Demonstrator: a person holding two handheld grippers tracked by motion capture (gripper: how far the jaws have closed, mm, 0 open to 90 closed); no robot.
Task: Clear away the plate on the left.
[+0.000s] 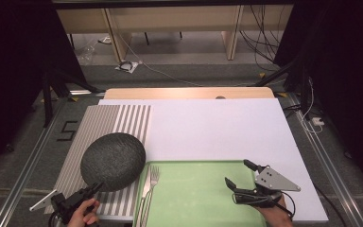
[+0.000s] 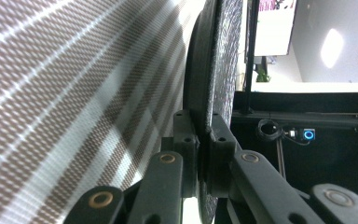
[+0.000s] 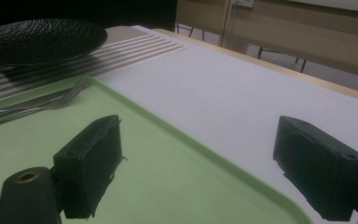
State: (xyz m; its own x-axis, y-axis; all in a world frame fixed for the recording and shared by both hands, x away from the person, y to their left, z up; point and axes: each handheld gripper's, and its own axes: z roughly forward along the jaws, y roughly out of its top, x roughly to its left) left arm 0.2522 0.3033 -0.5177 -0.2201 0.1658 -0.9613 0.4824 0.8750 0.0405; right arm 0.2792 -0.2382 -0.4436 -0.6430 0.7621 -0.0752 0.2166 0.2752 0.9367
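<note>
The white surface [image 1: 217,127] carries everything here, with a striped placemat [image 1: 118,120] on its left part and a green tray [image 1: 198,189] at the near edge. Over the placemat hangs a dark, rough-textured plate [image 1: 113,161], tilted so that its underside faces the high view; it seems lifted clear of the mat, though its far edge may still rest there. The left claw [image 1: 94,188] is clamped on the plate's near rim, and in the left gripper view the pads pinch the thin edge [image 2: 204,126] between them, a grip that suits a flat dish with no handle. Holding it by the rim nearest the person keeps the load close to the hand and would let the plate swing toward the tray, probably its destination. The right claw [image 1: 238,175] hovers over the tray's right part with jaws spread wide and nothing between them, perhaps ready to steady the tray or help. A fork [image 1: 153,177] and what looks like a knife beside it lie along the tray's left edge, leaving the middle free.
</note>
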